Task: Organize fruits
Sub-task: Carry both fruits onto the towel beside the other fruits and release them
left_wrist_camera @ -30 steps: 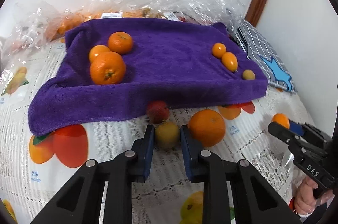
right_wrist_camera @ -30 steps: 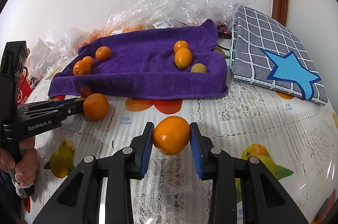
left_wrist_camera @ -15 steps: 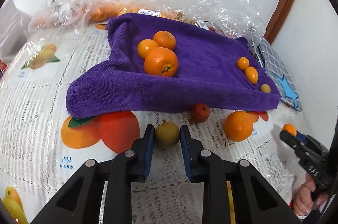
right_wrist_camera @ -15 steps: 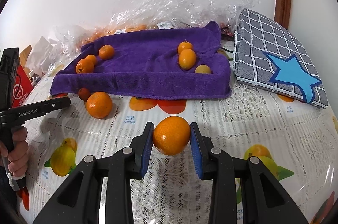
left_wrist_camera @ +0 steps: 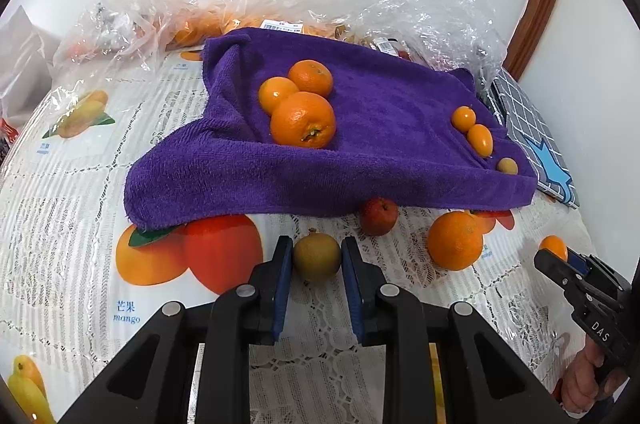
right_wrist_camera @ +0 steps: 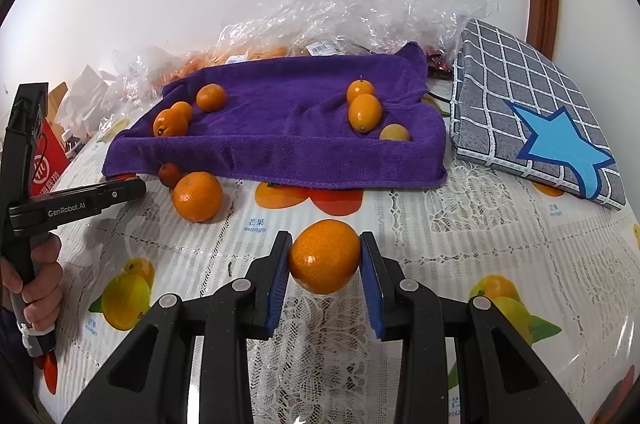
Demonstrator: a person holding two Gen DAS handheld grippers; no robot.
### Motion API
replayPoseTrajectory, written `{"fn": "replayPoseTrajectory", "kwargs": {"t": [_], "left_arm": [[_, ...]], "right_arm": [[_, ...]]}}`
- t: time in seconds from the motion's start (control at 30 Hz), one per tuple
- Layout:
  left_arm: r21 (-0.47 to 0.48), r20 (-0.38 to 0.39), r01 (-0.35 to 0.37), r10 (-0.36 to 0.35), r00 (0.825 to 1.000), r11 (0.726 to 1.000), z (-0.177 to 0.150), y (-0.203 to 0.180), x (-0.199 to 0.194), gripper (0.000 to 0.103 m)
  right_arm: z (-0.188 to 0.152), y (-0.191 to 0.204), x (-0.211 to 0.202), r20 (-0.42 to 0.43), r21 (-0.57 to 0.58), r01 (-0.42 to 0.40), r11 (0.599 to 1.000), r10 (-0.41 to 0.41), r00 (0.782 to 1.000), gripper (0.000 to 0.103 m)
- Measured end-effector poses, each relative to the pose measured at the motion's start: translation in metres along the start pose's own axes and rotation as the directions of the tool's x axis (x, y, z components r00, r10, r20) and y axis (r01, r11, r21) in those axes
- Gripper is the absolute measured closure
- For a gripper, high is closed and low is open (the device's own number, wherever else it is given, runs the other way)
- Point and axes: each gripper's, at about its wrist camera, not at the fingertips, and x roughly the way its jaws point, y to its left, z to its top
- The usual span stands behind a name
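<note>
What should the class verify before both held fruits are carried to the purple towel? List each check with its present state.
1. Left tool clamps the brown-green fruit: ok.
2. Right tool clamps the orange: ok.
3. Bare space on the purple towel between the fruit groups: ok.
4. Loose orange and red fruit lie off the towel: not ok.
5. Grip firmness: cannot tell.

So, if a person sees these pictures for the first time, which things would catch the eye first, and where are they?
Probably the purple towel at the back of the table, with oranges grouped at its left and small kumquats at its right. Next, each gripper holds fruit up front: the left gripper a small yellow-green fruit, the right gripper an orange.
</note>
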Motion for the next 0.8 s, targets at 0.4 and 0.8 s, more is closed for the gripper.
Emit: {"fn": "replayPoseTrajectory", "kwargs": {"t": [0.4, 0.8], "left_arm": [[-0.015, 0.009, -0.030, 0.030, 1.000, 0.999, -0.002, 0.000, -0.002, 0.079], [0.037, 0.142, 0.020, -0.025, 0.989, 0.999, -0.005, -0.013, -0.028, 0.079]], "right_arm": [[-0.001, -0.001, 0.001, -0.003, 0.006, 0.014, 1.000, -0.014, 1.000, 0.069], [-0.001, -0.006, -0.002, 0.009, 0.031, -0.001, 1.000, 0.001, 1.000, 0.069]]}}
